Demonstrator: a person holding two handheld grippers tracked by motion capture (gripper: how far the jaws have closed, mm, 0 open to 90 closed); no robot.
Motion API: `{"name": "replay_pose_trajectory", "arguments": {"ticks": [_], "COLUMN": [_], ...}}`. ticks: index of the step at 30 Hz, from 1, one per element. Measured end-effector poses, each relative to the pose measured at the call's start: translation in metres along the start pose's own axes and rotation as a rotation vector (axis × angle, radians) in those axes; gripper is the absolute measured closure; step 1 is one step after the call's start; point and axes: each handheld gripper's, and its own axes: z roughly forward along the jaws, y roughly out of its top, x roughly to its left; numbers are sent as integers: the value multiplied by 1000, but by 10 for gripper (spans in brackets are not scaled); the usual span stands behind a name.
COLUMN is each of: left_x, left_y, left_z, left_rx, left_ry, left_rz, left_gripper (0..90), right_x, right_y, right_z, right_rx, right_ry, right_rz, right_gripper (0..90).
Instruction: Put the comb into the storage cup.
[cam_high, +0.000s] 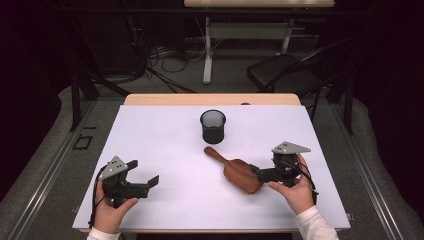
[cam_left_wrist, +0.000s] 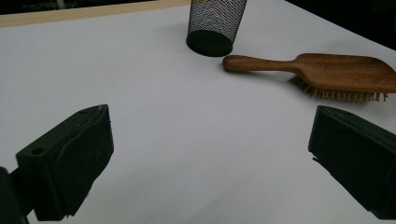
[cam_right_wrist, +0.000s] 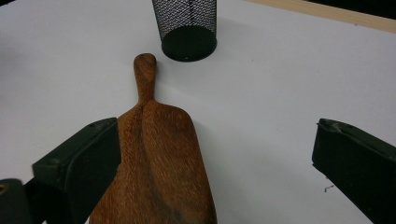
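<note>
A wooden paddle hairbrush lies bristles down on the white table, its handle pointing toward a black mesh cup that stands upright at centre back. My right gripper is open at the brush's broad end. In the right gripper view the brush lies between the spread jaws of that gripper, close to the left one, with the cup beyond. My left gripper is open at the front left, holding nothing. In the left gripper view that gripper faces bare table, with the brush and cup farther off.
A wooden strip runs along the table's far edge. Beyond it on the floor are a black chair, the leg of another table and loose cables. Open white surface lies between the two grippers.
</note>
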Motion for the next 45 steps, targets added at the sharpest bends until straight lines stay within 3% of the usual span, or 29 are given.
{"name": "replay_pose_trajectory", "arguments": {"ticks": [7,10,12,16,20,25,27,33,35,37,39,45], "left_x": [-3,-3,-3,-3,-2,-1,-1,-1,-1,-1,-1,-1], "left_y": [1,1,1,1,0,0,0,-1,-1,-1,-2,-2], "left_z": [-2,-2,-2,-4,-2,-2,-1,0,0,-1,-1,0], "left_rx": [-5,1,-3,-5,-2,5,9,23,22,17,19,19], "left_ry": [21,27,22,34,33,37,37,39,37,38,37,37], "left_rz": [19,7,2,5,-5,0,6,4,2,4,4,4], "left_gripper": [3,3,3,3,4,4,22,23,23,22,23,22], "right_x": [14,16,18,18,19,24,27,28,27,27,27,27], "right_y": [16,20,25,31,37,43,48,59,62,64,64,65], "right_z": [18,22,28,35,48,58,62,72,79,83,88,99], "right_rx": [33,50,63,88,111,141,147,164,177,191,205,223], "right_ry": [-11,-9,-8,5,13,5,-19,-17,-18,-13,-21,-42], "right_rz": [-34,-30,-16,7,-9,-19,-26,10,1,9,7,2], "right_gripper": [144,160,232,293,392,394,405,523,615,636,717,812]}}
